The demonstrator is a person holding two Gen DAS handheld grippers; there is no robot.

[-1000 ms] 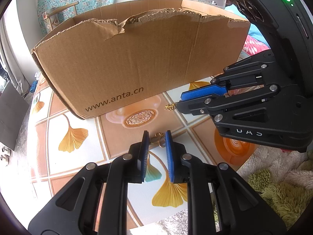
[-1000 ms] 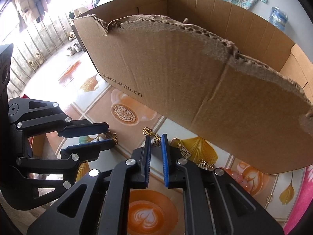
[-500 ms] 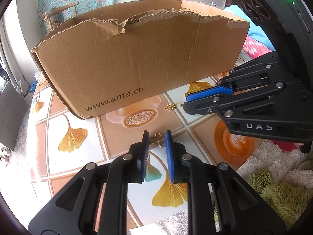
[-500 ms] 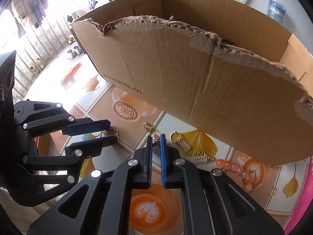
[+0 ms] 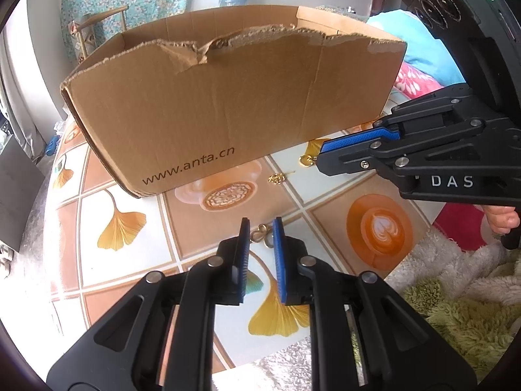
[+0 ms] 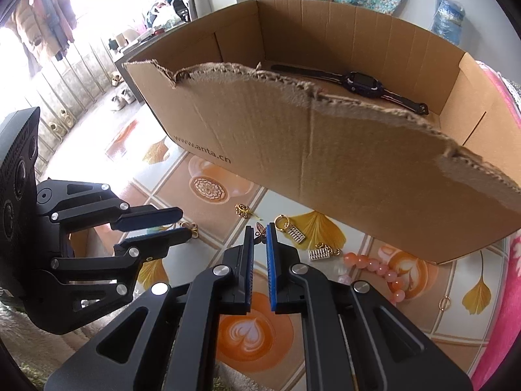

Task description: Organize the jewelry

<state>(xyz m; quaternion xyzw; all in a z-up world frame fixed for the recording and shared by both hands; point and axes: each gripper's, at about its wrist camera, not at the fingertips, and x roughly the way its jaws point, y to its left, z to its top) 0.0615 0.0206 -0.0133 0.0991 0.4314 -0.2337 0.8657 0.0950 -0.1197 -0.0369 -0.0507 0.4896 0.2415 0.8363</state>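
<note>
left gripper (image 5: 261,228): jaws open a small way, sitting low over the bench (image 5: 332,195). A little gold clasp charm (image 5: 262,233) lies right between the tips, but I can't tell if either pad actually touches it.

right gripper (image 6: 260,233): jaws nearly closed, just a thin slot left. A butterfly charm (image 6: 260,229) sits right at the tips; looks pinched, but honestly can't tell for sure.

gold flower charm (image 6: 242,210): flat on the bench, just in front of the cardboard box (image 6: 325,150), a bit left of the right gripper's tips and not touching them.

key ring with abacus charm (image 6: 291,228): also in front of the box, just right of the right tips.

second abacus charm (image 6: 320,253): further right along the box's front wall, next to a pink bead bracelet (image 6: 374,265).

thin gold ring (image 6: 443,303): out by itself toward the box's right end.

box: big, open top, torn front edge, "www.anta.cn" printed on the front. Everything above lies outside it, on the near side.

watch (image 6: 358,83): dark one, lying flat inside the box near the back wall.
</note>
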